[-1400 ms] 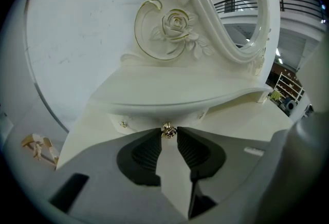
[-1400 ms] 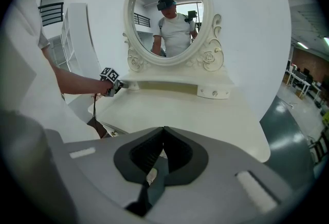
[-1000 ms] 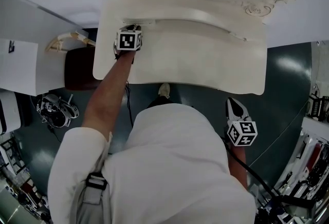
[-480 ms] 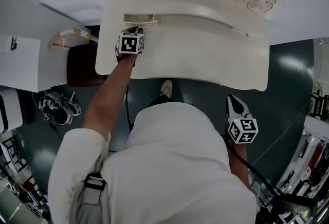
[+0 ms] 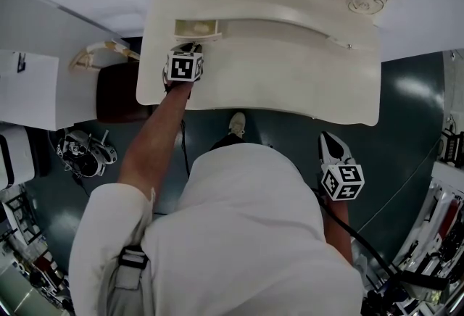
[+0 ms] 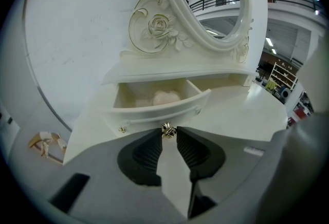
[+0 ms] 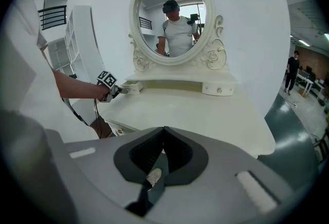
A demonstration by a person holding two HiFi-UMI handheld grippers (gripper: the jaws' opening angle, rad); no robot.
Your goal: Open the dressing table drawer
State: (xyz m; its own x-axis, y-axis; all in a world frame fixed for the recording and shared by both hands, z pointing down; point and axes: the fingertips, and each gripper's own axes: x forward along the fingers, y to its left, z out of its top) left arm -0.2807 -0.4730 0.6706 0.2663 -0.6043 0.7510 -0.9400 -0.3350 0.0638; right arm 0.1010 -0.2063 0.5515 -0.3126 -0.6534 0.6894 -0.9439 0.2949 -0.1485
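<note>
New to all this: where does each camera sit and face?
Head view: on the person's head, looking steeply down at the dressing table; shows their torso, left arm, left tool and right tool.
Left gripper view: rides the left tool, facing the open drawer; its jaws grip the knob.
Right gripper view: rides the right tool, jaws closed, facing the mirror; shows that arm.
Shared: the head and right gripper views both show the left tool at the drawer.
</note>
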